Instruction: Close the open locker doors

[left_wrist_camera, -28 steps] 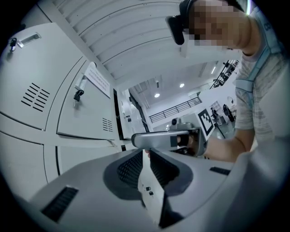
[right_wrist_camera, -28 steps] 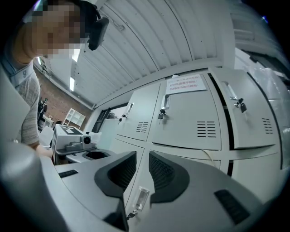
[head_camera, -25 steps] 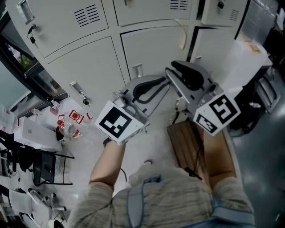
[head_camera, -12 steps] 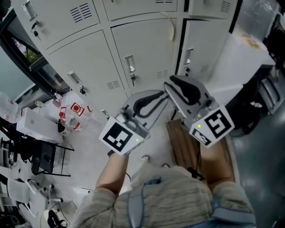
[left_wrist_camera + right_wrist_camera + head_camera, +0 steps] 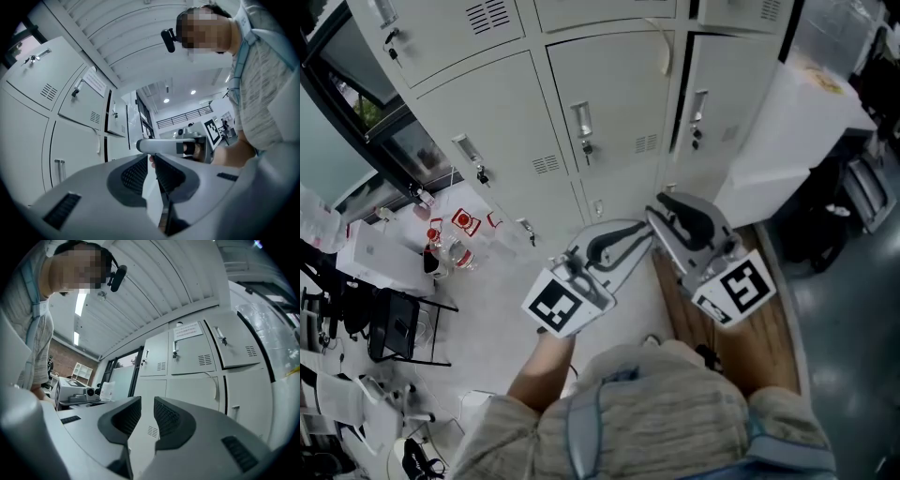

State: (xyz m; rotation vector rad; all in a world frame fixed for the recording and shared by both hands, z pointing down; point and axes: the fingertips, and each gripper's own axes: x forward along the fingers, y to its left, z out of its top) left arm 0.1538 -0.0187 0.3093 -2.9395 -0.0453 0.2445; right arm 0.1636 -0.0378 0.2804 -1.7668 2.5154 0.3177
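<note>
A bank of pale grey lockers (image 5: 609, 103) fills the top of the head view. Dark gaps run beside the right-column door (image 5: 727, 112), so it looks slightly ajar. In the right gripper view the upper right door (image 5: 234, 341) also stands a little off its frame. My left gripper (image 5: 637, 234) and right gripper (image 5: 670, 206) hang side by side below the lockers, touching none of them. Both are shut with nothing between the jaws. The left gripper (image 5: 152, 159) looks across at the right gripper (image 5: 187, 146); the right gripper (image 5: 147, 404) faces the lockers.
A white cabinet (image 5: 806, 122) stands right of the lockers. A wooden board (image 5: 773, 347) lies on the floor under my right arm. Bottles and red-labelled items (image 5: 450, 248) sit at left, beside a black rack (image 5: 394, 328) and a dark window frame (image 5: 356, 103).
The view has pulled back from the lockers, so more doors show at the top. Both grippers sit lower in the frame and farther from the doors; their jaws are unchanged.
</note>
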